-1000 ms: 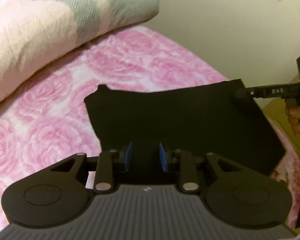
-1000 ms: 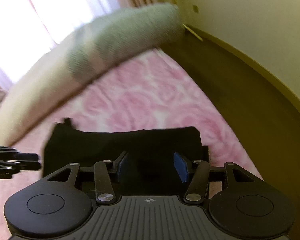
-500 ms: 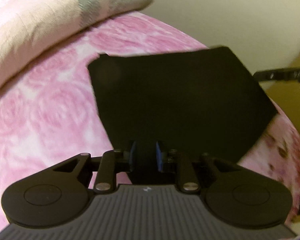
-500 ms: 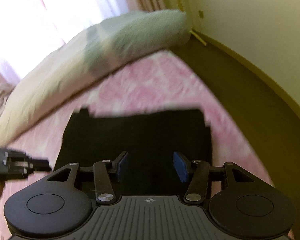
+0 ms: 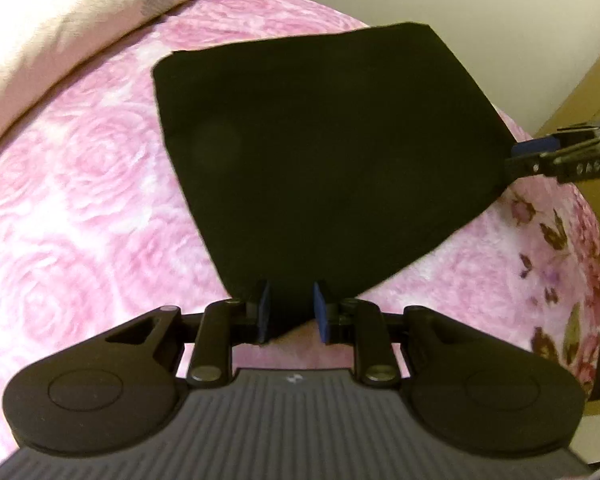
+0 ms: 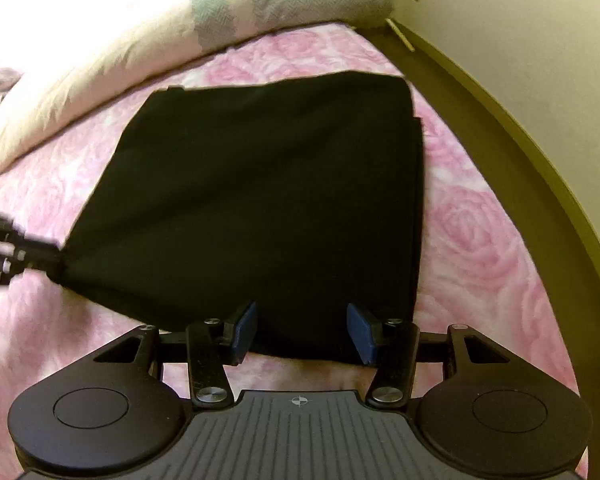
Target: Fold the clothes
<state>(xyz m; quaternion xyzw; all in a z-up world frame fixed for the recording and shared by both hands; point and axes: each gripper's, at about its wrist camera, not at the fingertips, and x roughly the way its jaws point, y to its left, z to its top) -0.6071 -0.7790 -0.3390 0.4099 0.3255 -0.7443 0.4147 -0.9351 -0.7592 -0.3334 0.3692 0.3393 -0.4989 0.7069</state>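
Pink rose-print bedspread [image 5: 80, 184] covers the bed, with a folded black garment [image 5: 324, 160] lying flat on it. Left gripper [image 5: 290, 308] is narrowly parted with the garment's near corner between its blue pads [image 5: 263, 308]; actual clamping can't be confirmed. Right gripper [image 6: 302, 330] is wide apart, straddling the garment's near edge, pads off the cloth. Beyond, a cream-and-grey blanket [image 6: 180, 36] is bunched against the wall [image 6: 540, 12].

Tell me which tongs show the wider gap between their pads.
The right tongs: pads spread wide over the black garment; the left tongs pinch its corner.
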